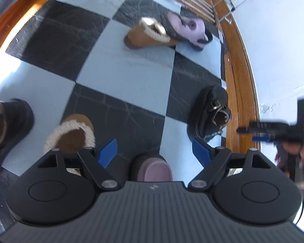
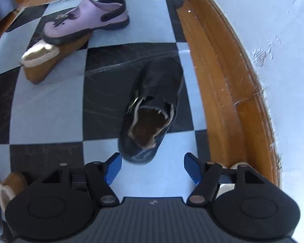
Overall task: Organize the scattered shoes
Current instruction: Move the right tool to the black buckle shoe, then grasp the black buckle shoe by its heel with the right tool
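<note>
Shoes are strewn over the checkered floor mat (image 2: pixel 50 109), none paired up yet. Left gripper (image 1: pixel 154 151) is wide and empty, hanging over a purple clog (image 1: pixel 155 169) right below its fingers, with a tan fleece-lined slipper (image 1: pixel 71 135) just beside. Right gripper (image 2: pixel 152 169) is also wide with nothing between the pads; the heel of the black loafer (image 2: pixel 150 109) sits just ahead of its fingertips, near the wooden skirting (image 2: pixel 223 93) by the wall. Farther off, a second purple clog (image 2: pixel 85 23) rests on top of a second tan slipper (image 2: pixel 42 64), touching. Risks, my read: grabbing the lower slipper first would tip the clog off; closing on the loafer's soft frayed collar could let it fold and slip; the loafer being near the skirting leaves little room for the outer finger. Frames are motion-blurred, so alignment is hard to judge. Looks: the loafer is scuffed black with a metal buckle and a worn furry lining; the clogs are lilac with a dark sole and strap; the slippers are brown suede with cream trim.
</note>
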Motion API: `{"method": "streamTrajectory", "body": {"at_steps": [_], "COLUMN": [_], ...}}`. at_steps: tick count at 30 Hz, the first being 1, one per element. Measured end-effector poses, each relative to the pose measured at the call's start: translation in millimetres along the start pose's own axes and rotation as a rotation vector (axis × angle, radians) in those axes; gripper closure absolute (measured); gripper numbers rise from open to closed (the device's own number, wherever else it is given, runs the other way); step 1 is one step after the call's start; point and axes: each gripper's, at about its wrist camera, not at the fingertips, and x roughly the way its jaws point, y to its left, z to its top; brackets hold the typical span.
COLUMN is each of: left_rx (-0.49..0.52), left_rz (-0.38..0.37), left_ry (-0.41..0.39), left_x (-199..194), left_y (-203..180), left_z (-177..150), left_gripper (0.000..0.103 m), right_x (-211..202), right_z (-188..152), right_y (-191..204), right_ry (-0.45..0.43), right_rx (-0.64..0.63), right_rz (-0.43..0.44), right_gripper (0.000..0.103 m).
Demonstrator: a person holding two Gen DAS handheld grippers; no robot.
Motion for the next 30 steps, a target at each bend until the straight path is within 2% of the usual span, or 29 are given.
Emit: {"method": "streamTrajectory", "body": {"at_steps": [2,3,4,5,6,9,10,11,12,16,21,26,28,30], "left_rx": [0.036,0.08,0.126,0.147,0.166,0.2,0.209,0.216,0.217,0.229,0.192,0.158,0.148,0.129], "left_rz": [0.029,0.077,0.127,0.141,0.153,0.115,0.099,0.088,0.089,0.084,0.076,0.057,0.047,0.045], "left_ry": [0.018,0.013,0.008,0.008,0.007,0.024,0.028,0.029,0.033,0.057,0.036,0.027,0.021,-0.007], "left_x": [9.3,15.8,22.6,26.6,30.4,43.4,47.5,55.9,61.4,74.5,73.6,74.2,72.5,69.2], "left_y": [-5.5,-11.0,-16.7,-18.5,-20.2,-20.9,-21.2,-22.0,-23.2,-28.2,-19.6,-11.9,-9.4,-3.9], "left_z": [-5.5,-10.1,-14.8,-17.8,-20.7,-22.8,-22.9,-21.3,-20.3,-18.8,-15.6,-12.3,-10.9,-7.9], "left_gripper": [0.022,0.022,0.022,0.022,0.022,0.022,0.022,0.022,0.022,0.022,0.022,0.022,0.022,0.022], "right_x": [20.9,35.5,54.6,70.5,84.7,115.6,123.7,130.0,136.1,134.9,121.4,111.2,108.3,106.0], "right_z": [-3.7,-5.7,-7.5,-9.4,-11.9,-17.8,-17.8,-17.8,-17.8,-16.0,-21.3,-41.5,-52.5,-62.1], "right_y": [-11.5,-17.0,-24.7,-33.3,-41.4,-59.6,-63.6,-66.5,-68.0,-57.0,-65.4,-49.7,-33.9,-14.0], "right_ry": [-0.052,-0.046,-0.036,-0.044,-0.05,-0.047,-0.045,-0.05,-0.056,-0.089,-0.096,-0.056,-0.031,0.0], "right_rx": [0.033,0.049,0.073,0.104,0.134,0.21,0.232,0.249,0.254,0.12,0.206,0.226,0.192,0.14], "right_rz": [0.012,0.016,0.027,0.046,0.061,0.073,0.083,0.11,0.138,0.141,0.276,0.408,0.463,0.519], "right_gripper": [0.029,0.029,0.032,0.039,0.039,0.043,0.048,0.078,0.094,0.095,0.095,0.095,0.095,0.089]}}
